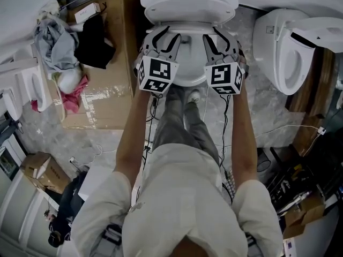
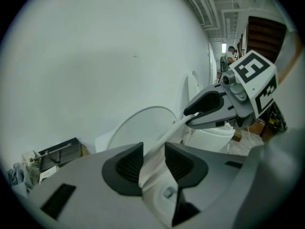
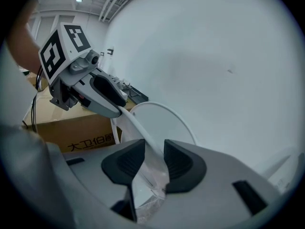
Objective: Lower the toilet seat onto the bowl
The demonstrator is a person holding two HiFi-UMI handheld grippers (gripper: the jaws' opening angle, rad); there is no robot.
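A white toilet stands at the top middle of the head view, its bowl (image 1: 188, 78) just ahead of the person's feet. The white toilet seat (image 2: 167, 130) is raised off the bowl and tilted, with the round lid (image 2: 136, 128) upright behind it against the wall. My left gripper (image 2: 153, 159) is shut on the seat's left rim, which runs up between its dark pads. My right gripper (image 3: 154, 157) is shut on the seat's (image 3: 137, 124) right rim in the same way. From above, the left gripper (image 1: 159, 36) and the right gripper (image 1: 218, 36) sit side by side over the bowl.
A second white toilet (image 1: 284, 50) stands to the right. To the left lie a flattened cardboard box (image 1: 104, 98) and a pile of clothes (image 1: 53, 42). Cables (image 1: 278, 127) trail over the marble floor. Small cartons (image 1: 40, 170) sit at the lower left, tools at the lower right.
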